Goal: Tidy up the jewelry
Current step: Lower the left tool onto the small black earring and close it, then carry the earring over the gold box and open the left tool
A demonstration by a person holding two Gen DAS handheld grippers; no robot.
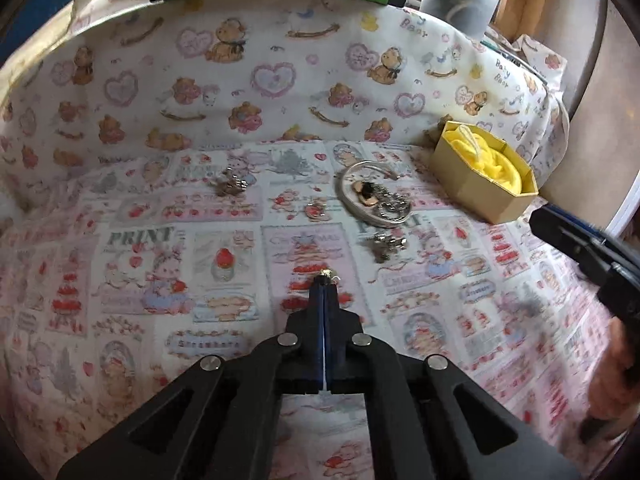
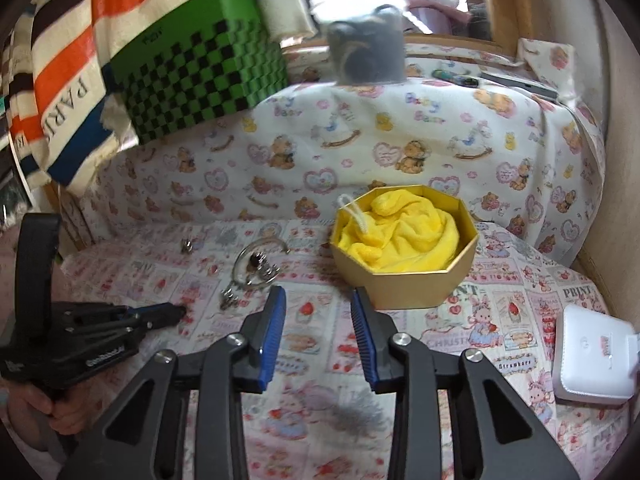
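Note:
My left gripper (image 1: 324,278) is shut on a small gold piece of jewelry (image 1: 327,272) just above the printed cloth; it also shows in the right wrist view (image 2: 182,312). A silver bangle (image 1: 374,196) encircles several charms. Loose silver pieces lie at the left (image 1: 232,184) and nearer me (image 1: 384,244), with a small pink charm (image 1: 314,211) between. A gold octagonal box (image 1: 486,176) lined with yellow cloth stands at the right, also in the right wrist view (image 2: 404,248). My right gripper (image 2: 318,304) is open and empty, in front of the box.
A green checkered box (image 2: 200,80) and a striped bag (image 2: 60,72) stand at the back left. A grey-filled plastic tub (image 2: 368,40) sits on the raised ledge. A white device (image 2: 592,356) lies at the right on the cloth.

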